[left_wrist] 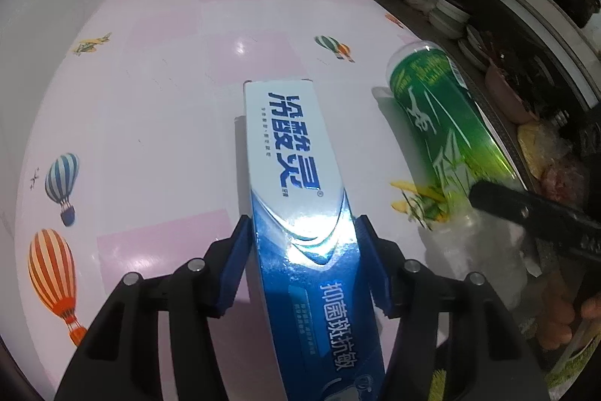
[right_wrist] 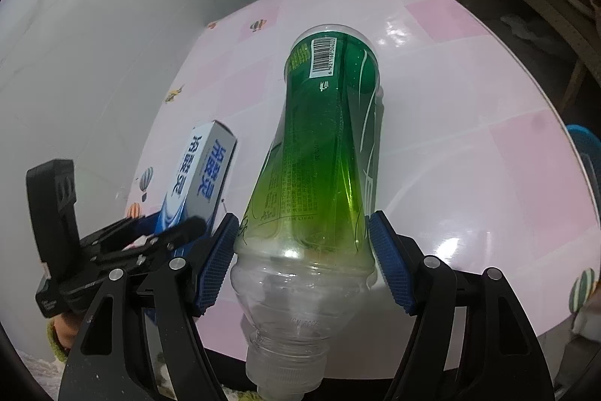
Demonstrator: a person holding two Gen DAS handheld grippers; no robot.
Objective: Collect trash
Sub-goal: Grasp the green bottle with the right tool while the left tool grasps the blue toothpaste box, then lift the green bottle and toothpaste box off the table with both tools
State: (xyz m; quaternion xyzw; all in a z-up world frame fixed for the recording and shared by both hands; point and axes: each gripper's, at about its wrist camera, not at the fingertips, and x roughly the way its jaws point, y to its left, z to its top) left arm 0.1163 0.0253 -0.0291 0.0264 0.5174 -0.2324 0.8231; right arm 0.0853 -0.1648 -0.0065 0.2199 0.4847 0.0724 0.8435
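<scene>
Left tongs (left_wrist: pixel 304 243): blue pads flank the toothpaste box (left_wrist: pixel 296 198) at its blue lower half; both pads look pressed on its long edges, so clamped on the box, judged from the left wrist view.
Right tongs (right_wrist: pixel 302 250): pads sit on either side of the green bottle (right_wrist: pixel 323 153), at the shoulder where the label ends; clamped on it, neck toward the camera, base toward the top of the frame.
Trash position: box at frame centre in the left view, far end over the pink worktop (left_wrist: pixel 150 108); bottle right of it, near the worktop edge. Whether either rests on the surface or is lifted clear, cannot tell.
Step in hand: grasp stage, one item per hand, judged.
Next move: lift both straight up without letting the bottle slip, then carry to a bin; no bin identified in either frame.
Left view only: box lettering, right tongs' arm at right edge.
Right view only: bottle barcode, clear empty neck, left tongs (right_wrist: pixel 165 232) from the side, blue object at far right edge.
</scene>
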